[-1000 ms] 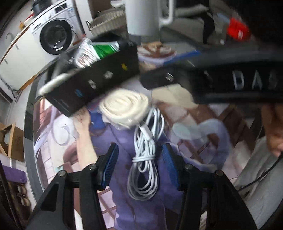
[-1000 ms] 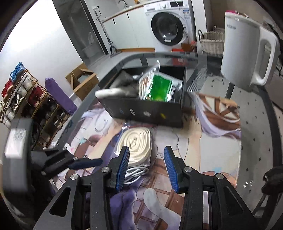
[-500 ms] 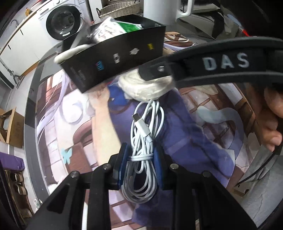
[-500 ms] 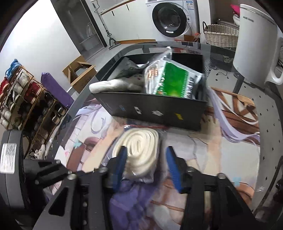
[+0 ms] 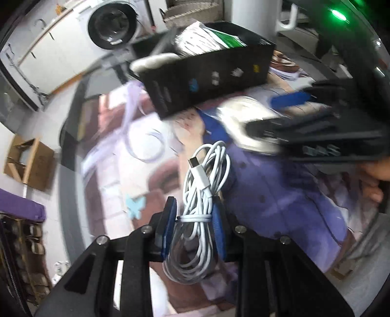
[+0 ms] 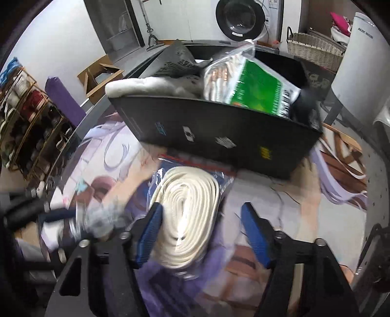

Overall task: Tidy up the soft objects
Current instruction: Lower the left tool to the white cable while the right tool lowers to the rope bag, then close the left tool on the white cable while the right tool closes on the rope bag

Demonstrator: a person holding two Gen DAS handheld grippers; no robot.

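Room: laundry corner, washing machine (image 6: 240, 17) at the back, table under a printed anime mat (image 5: 280, 195).
Bin: black box (image 6: 219, 136) on the mat, already stuffed with soft packs.
Left gripper (image 5: 193, 226): clamped on the white cable bundle (image 5: 202, 195), right at its tie wrap, good spot since the loops stay together. Light, floppy, ends will dangle.
Right gripper (image 6: 201, 234): jaws have just been opening and stand apart around the cream rope coil (image 6: 187, 214), not squeezing yet.
Coil: lies in front of the box in a clear, probably slippery bag; squishy, so grab across the middle.
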